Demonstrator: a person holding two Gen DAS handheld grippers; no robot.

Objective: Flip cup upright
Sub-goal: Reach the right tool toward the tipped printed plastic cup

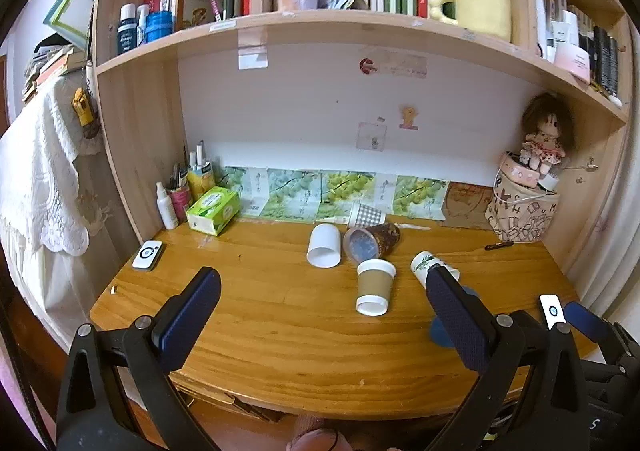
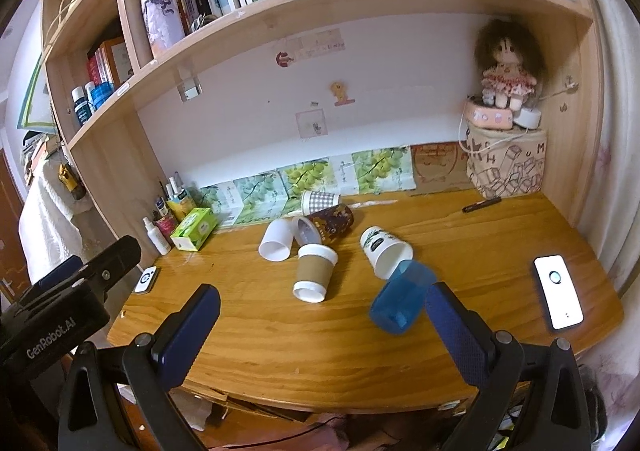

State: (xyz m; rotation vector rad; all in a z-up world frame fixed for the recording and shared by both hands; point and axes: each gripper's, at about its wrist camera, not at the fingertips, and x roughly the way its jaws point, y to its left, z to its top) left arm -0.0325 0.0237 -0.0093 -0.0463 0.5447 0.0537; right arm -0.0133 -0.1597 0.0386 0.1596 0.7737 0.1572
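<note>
Both the left gripper (image 1: 320,291) and right gripper (image 2: 322,309) are held spread and empty. The blue cup (image 2: 401,295) lies tipped on the tabletop (image 2: 280,347), just beside the right fingers (image 2: 456,335). The approach step is judged current; closure around the cup wall is required next.

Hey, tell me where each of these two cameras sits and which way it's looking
Left wrist: on the left gripper, left of the right one, facing the shelf wall over the desk; its open fingers show, with the right gripper at the lower right.
Right wrist: on the right gripper, facing likewise; its open fingers and the left gripper show.
Shared: brown-sleeved cup, blue cup.
</note>
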